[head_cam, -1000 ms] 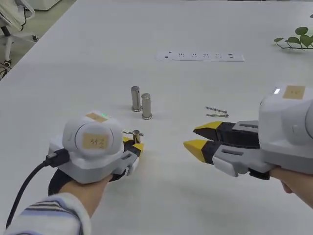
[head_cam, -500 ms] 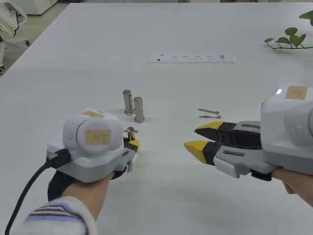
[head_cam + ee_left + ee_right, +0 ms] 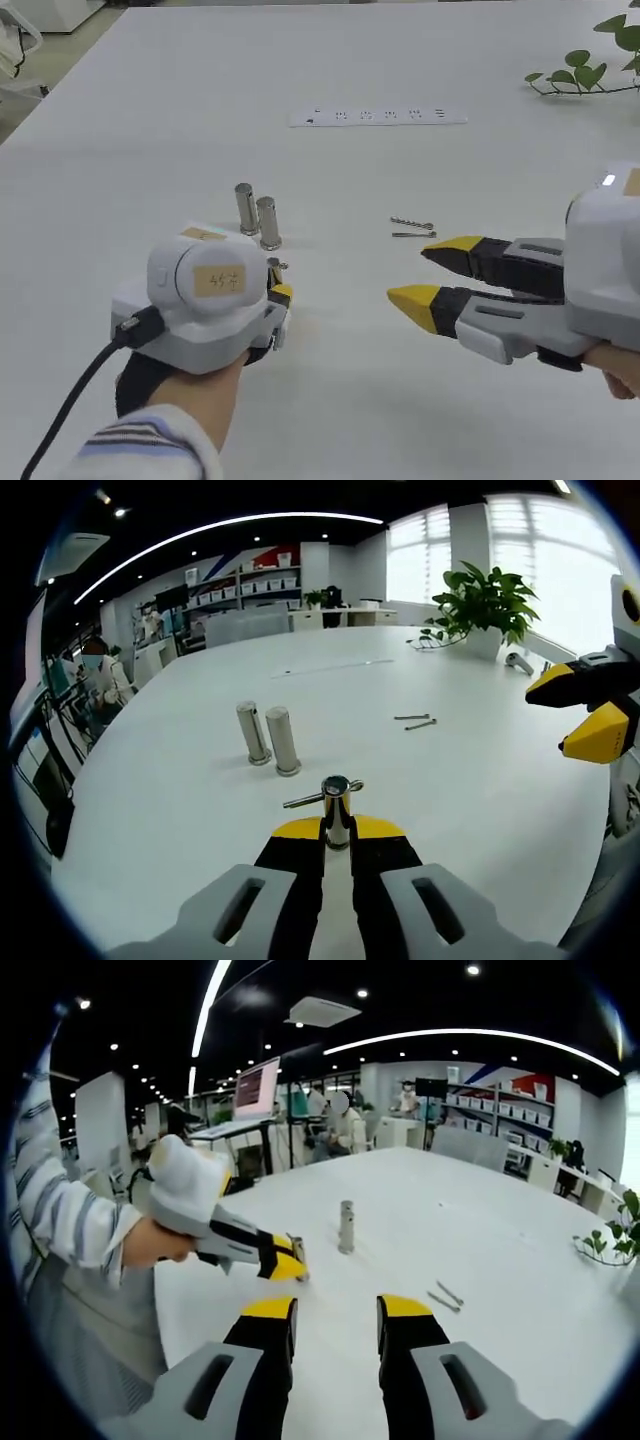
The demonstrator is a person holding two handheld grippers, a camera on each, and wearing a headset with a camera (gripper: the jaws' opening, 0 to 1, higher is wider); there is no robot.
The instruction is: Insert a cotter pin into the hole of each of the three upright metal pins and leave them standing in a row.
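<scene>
The left hand-held gripper (image 3: 280,292) has its jaws closed narrowly on a pin (image 3: 337,812), which stands upright between the yellow tips just ahead of it. A cotter pin (image 3: 305,799) passes through the hole near the pin's head, and its long end sticks out to the left in the left gripper view. Whether the pin's foot touches the worktop (image 3: 150,120) cannot be told. Ahead of this hand-held gripper and slightly to its left, two other pins (image 3: 250,732) (image 3: 283,740) stand upright on the worktop, just beside each other and apart from the held one; no cotter pin is seen in either. In the head view they stand just beyond the left hand-held gripper's body (image 3: 245,208) (image 3: 268,222). The right hand-held gripper (image 3: 418,272) hovers over the worktop with its jaws wide and nothing between them, its tips pointing toward the left one and well apart from it. Two loose cotter pins (image 3: 412,223) (image 3: 413,235) lie side by side on the worktop just beyond its tips, and in the right gripper view they lie ahead and to the right (image 3: 445,1295). Far ahead of both, a power strip (image 3: 378,117) lies flat, and a plant (image 3: 575,70) sits at the far right.
</scene>
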